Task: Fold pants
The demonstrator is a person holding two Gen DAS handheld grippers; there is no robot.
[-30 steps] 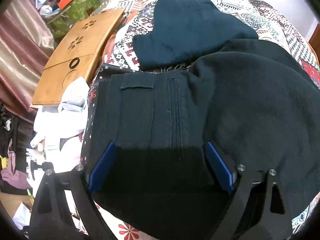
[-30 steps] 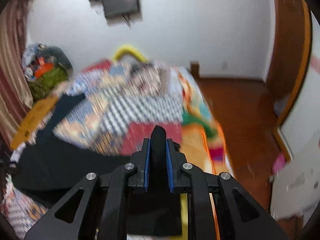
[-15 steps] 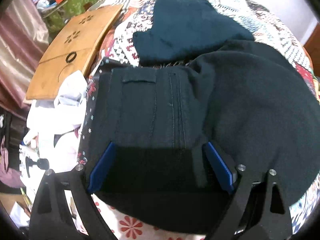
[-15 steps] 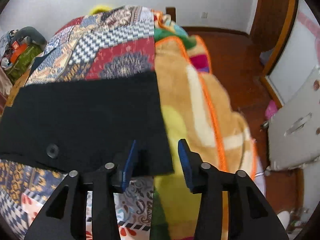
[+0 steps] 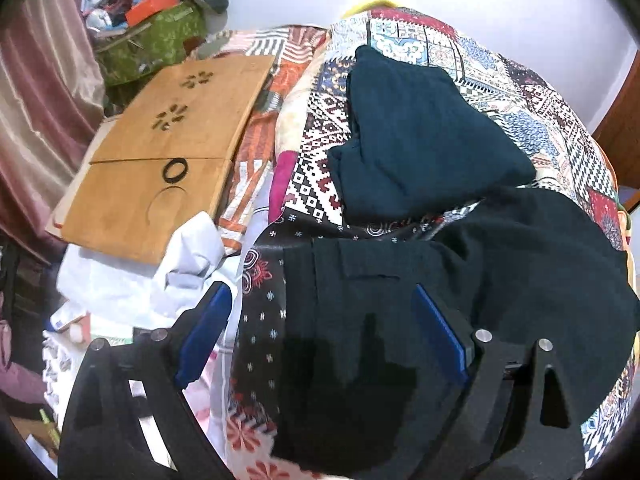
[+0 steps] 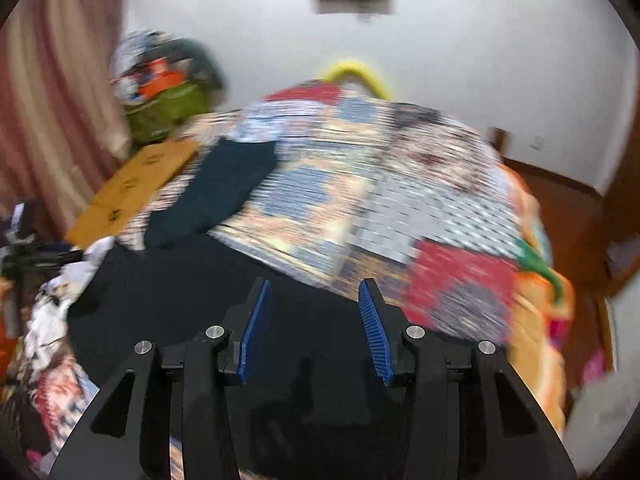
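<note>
The black pants (image 5: 460, 292) lie spread on the patterned quilt (image 5: 532, 108), waistband end toward the left edge of the bed. My left gripper (image 5: 320, 324) is open, held just above the waistband part, its jaws wide apart. In the right wrist view, which is blurred, the pants (image 6: 168, 292) lie dark under my right gripper (image 6: 312, 316), which is open and empty above them. A dark teal folded garment (image 5: 420, 140) lies beyond the pants and shows in the right wrist view too (image 6: 228, 184).
A wooden lap tray (image 5: 160, 160) lies at the bed's left side. White clothes (image 5: 132, 280) are piled beside it. A green bag with clutter (image 5: 156, 36) stands by the pink curtain (image 5: 36, 100). An orange blanket (image 6: 532, 320) hangs off the bed's right edge.
My right gripper let go of the pants' cloth, opened wide and swung back over the bed. My left gripper stayed open and shifted left toward the waistband edge.
</note>
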